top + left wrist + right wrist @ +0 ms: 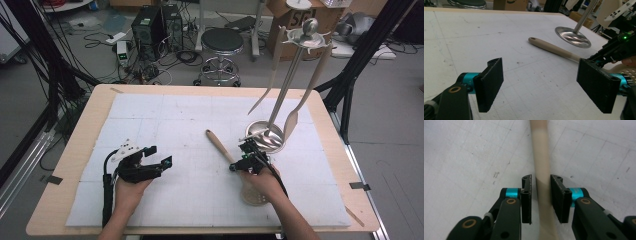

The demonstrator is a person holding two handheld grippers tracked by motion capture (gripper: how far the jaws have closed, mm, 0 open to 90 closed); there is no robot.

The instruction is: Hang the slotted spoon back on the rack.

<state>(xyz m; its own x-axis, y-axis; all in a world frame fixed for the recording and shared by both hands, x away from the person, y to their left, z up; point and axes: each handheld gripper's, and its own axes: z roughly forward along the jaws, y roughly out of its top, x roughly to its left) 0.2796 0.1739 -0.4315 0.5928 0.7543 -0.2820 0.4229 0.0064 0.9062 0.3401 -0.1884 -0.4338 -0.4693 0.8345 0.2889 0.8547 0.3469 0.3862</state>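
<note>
The right tool [540, 195] straddles the beige handle of a slotted spoon [541, 165], its jaws drawn in close on either side. A thin gap seems to remain on both flanks, so I judge the pads are not yet pressing on it.

The spoon [220, 145] lies flat on the white mat [165, 120] of the desk [75, 150], handle end pointing toward eleven o'clock from the right tool [248, 156], the perforated head back under the hand at six o'clock.

At about one o'clock, close by, stands a steel utensil rack [267, 135] with two pale utensils hanging from its top.

Well off at nine o'clock, the left tool [152, 161] rests with jaws wide apart on nothing.

The risks, as I judge them:
- The handle is round and smooth, so a bite off its centre line could let it roll or twist out.
- A grip far from the head could let the heavy end droop.
- Swinging the long handle up could knock the rack or the hanging utensils.
</note>
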